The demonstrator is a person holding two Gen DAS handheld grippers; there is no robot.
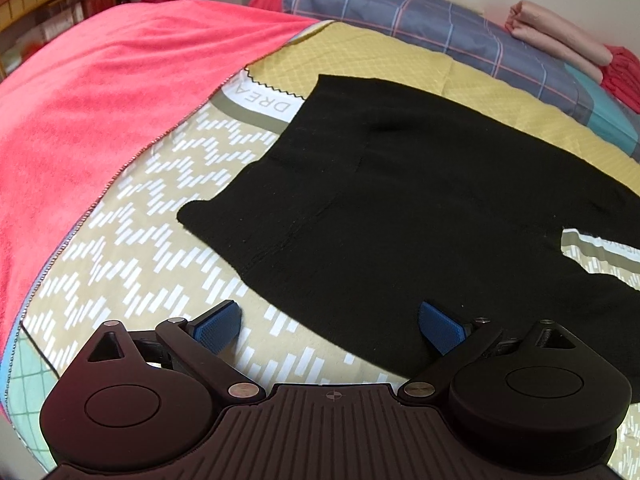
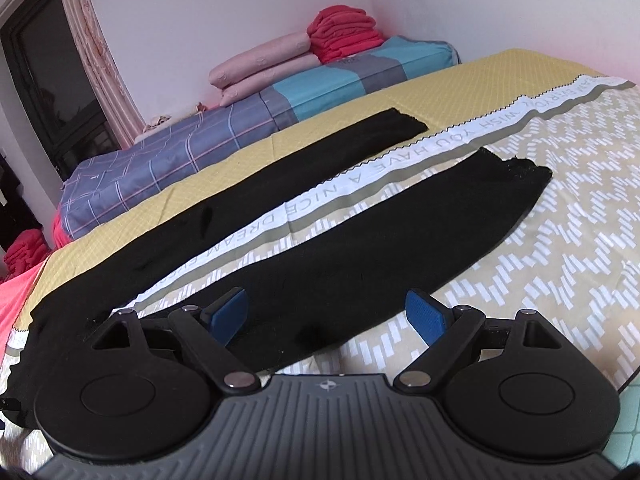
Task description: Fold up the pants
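Black pants (image 1: 400, 200) lie flat on the patterned bed cover (image 1: 140, 248), waistband toward the far left in the left wrist view. My left gripper (image 1: 332, 326) is open over the near edge of the hip area, blue pads wide apart and nothing between them. In the right wrist view the pants (image 2: 340, 264) stretch away with both legs spread apart, a strip of lettered cover showing between them. My right gripper (image 2: 326, 314) hovers open over the near leg's upper part, holding nothing.
A pink-red blanket (image 1: 100, 100) covers the bed's left side. A plaid quilt (image 2: 180, 148), pink pillows (image 2: 260, 64) and folded red cloth (image 2: 344, 32) line the wall at the back. Shelves (image 1: 48, 0) stand at the far left.
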